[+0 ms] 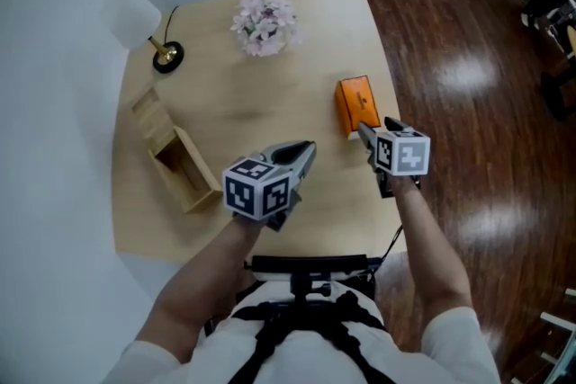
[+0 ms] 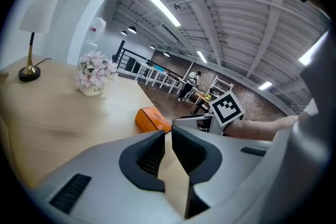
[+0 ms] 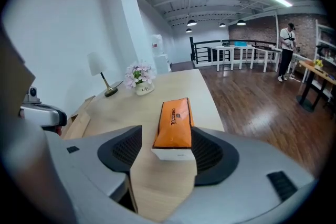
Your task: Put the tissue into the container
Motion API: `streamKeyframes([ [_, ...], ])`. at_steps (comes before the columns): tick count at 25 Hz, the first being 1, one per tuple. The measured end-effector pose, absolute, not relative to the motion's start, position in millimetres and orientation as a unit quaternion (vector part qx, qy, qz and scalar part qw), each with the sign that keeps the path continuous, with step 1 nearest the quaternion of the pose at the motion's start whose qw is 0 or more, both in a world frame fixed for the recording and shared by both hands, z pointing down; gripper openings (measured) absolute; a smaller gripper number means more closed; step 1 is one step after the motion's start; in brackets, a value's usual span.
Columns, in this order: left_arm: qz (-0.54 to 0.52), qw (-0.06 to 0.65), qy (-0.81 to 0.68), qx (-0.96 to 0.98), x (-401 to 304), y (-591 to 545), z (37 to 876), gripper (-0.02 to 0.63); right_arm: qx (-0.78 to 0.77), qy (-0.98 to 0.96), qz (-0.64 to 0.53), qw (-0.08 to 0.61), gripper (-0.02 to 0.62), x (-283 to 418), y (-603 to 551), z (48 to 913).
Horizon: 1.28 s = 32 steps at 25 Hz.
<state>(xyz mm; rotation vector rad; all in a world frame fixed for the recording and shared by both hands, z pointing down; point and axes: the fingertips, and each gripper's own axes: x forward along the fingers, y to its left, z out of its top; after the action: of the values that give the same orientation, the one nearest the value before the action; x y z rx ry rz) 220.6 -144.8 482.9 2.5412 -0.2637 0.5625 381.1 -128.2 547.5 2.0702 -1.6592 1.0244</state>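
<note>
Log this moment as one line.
right tool: open, tissue pack between jaws, on table | left tool: nearly shut, empty | container: table's left side

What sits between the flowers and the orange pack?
Nothing: the head view shows only bare tabletop between flowers and pack.

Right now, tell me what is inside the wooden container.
The wooden container looks empty: only its bare bottom shows. Its walls hide part of the inside. The tissue pack lies on the table.
</note>
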Motion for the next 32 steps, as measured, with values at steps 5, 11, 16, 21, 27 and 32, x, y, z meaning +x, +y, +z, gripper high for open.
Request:
streamKeyframes([
  [5,0.219,0.268,-0.102,0.933,229.7,-145.2,495.2,0.028,0.716,-0.573,0.366,0.158,0.307,390.1,-140.1,564.6],
  [11,0.234,0.274,-0.109,0.926,240.3,-146.1,507.1,0.028,0.708,-0.573,0.379,0.163,0.345,404.7,-160.1,585.0],
  [16,0.246,0.280,-0.117,0.920,246.1,-146.4,516.8,0.028,0.694,-0.577,0.399,0.162,0.387,413.0,-178.0,601.8],
  [21,0.253,0.284,-0.132,0.915,250.9,-152.8,526.6,0.028,0.683,-0.580,0.409,0.171,0.387,417.1,-187.8,613.9],
  [27,0.254,0.294,-0.136,0.911,256.4,-153.0,529.4,0.028,0.669,-0.585,0.430,0.162,0.391,417.3,-192.8,629.1],
  [32,0.259,0.299,-0.144,0.907,253.1,-150.2,531.6,0.028,0.646,-0.605,0.452,0.113,0.383,410.4,-196.4,634.9],
])
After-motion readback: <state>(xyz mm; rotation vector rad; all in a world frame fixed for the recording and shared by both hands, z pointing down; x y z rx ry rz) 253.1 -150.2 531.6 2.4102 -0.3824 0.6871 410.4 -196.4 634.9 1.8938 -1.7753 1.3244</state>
